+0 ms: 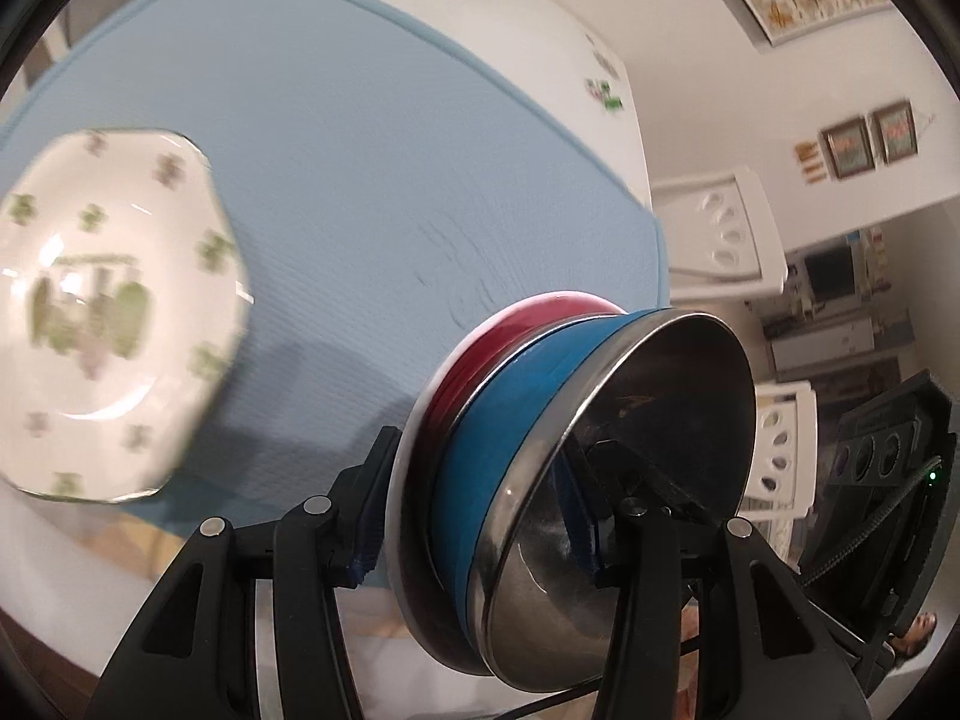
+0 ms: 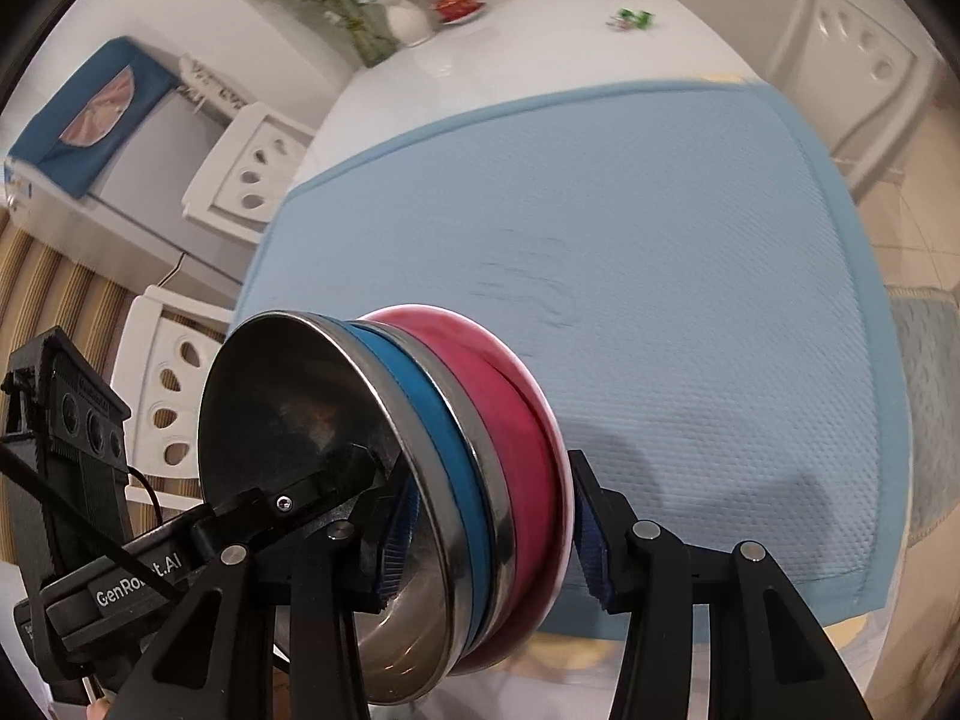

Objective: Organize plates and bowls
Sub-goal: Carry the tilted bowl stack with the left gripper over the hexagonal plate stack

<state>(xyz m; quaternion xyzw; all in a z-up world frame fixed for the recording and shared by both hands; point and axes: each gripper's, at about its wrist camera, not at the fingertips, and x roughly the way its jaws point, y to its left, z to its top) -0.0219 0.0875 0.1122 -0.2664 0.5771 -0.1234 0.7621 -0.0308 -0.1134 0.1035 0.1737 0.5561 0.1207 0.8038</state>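
A nested stack of bowls hangs tilted on its side above the blue mat (image 1: pixel 360 150). It is made of a steel-lined blue bowl (image 1: pixel 510 414) set in a red bowl (image 1: pixel 480 354) with a white rim. My left gripper (image 1: pixel 474 522) is shut on the stack's wall, one pad inside the steel bowl and one on the red bowl's outside. My right gripper (image 2: pixel 492 540) clamps the same stack (image 2: pixel 510 420) the same way from the opposite side. A white plate (image 1: pixel 114 312) with a green pattern lies on the mat's left part, blurred.
The mat (image 2: pixel 660 240) covers a white table (image 2: pixel 540 42). At its far end stand a vase of flowers (image 2: pixel 408 21), a small red dish (image 2: pixel 459 3) and a little green item (image 2: pixel 630 18). White chairs (image 2: pixel 240 180) stand around the table.
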